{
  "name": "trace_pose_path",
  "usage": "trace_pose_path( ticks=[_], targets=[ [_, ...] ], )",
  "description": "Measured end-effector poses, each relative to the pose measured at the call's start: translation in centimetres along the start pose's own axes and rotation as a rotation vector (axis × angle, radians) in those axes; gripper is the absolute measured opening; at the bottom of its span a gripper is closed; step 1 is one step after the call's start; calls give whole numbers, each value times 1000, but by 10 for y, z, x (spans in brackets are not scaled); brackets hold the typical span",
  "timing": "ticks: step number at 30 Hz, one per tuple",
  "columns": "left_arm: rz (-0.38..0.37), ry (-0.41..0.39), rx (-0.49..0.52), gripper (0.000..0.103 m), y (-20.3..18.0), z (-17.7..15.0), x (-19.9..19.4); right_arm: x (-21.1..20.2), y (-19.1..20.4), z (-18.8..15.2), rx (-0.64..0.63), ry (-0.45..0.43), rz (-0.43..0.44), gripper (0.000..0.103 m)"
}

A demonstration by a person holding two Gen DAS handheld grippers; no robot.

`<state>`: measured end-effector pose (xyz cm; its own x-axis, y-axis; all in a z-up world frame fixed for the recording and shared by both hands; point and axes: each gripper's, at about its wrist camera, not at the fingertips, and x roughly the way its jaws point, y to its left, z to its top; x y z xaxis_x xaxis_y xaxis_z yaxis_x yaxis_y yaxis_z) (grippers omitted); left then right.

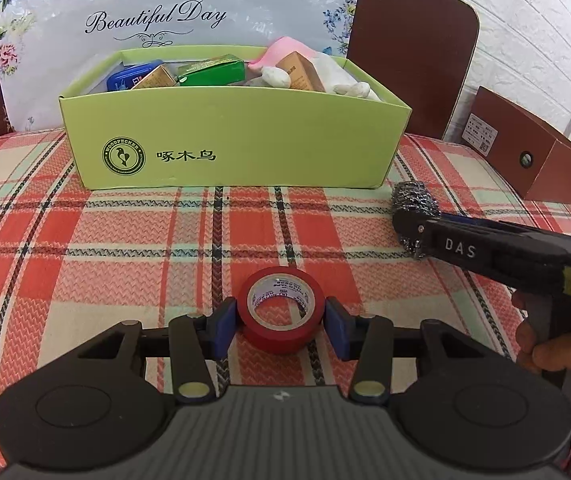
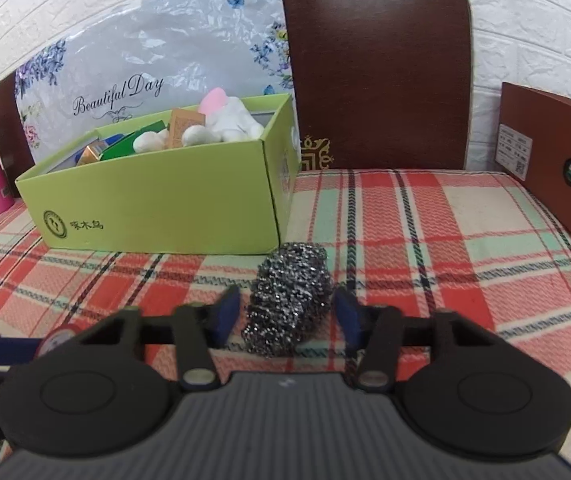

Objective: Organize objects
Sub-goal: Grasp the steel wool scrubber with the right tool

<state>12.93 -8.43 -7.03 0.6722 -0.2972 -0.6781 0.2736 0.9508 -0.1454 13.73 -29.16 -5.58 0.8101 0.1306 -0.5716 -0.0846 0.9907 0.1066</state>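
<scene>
We are at the pick-up step: both loose items lie on the plaid cloth in front of the green box [image 1: 237,136], our landmark. The left gripper [image 1: 281,322] has its blue pads pressed on a smooth, glossy ring of red tape [image 1: 281,312], well in front of the box. The right gripper [image 2: 287,316] brackets a springy, tangled steel scourer [image 2: 289,296] just off the box's near right corner; we cannot tell whether its pads touch. Next, we judge, comes lifting both over the cardboard wall.
</scene>
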Motion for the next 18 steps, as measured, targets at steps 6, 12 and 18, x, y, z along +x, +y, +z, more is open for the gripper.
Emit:
trace_pose_path(
  ticks=[6, 12, 18],
  targets=[
    [16, 34, 49, 49, 5, -20, -22, -46, 19, -23, -76, 4, 115, 34],
    [37, 40, 45, 49, 14, -45, -48, -90, 34, -59, -69, 45, 193, 34],
    [77, 13, 22, 60, 16, -48, -48, -107, 50, -72, -121, 25, 164, 42]
  ],
)
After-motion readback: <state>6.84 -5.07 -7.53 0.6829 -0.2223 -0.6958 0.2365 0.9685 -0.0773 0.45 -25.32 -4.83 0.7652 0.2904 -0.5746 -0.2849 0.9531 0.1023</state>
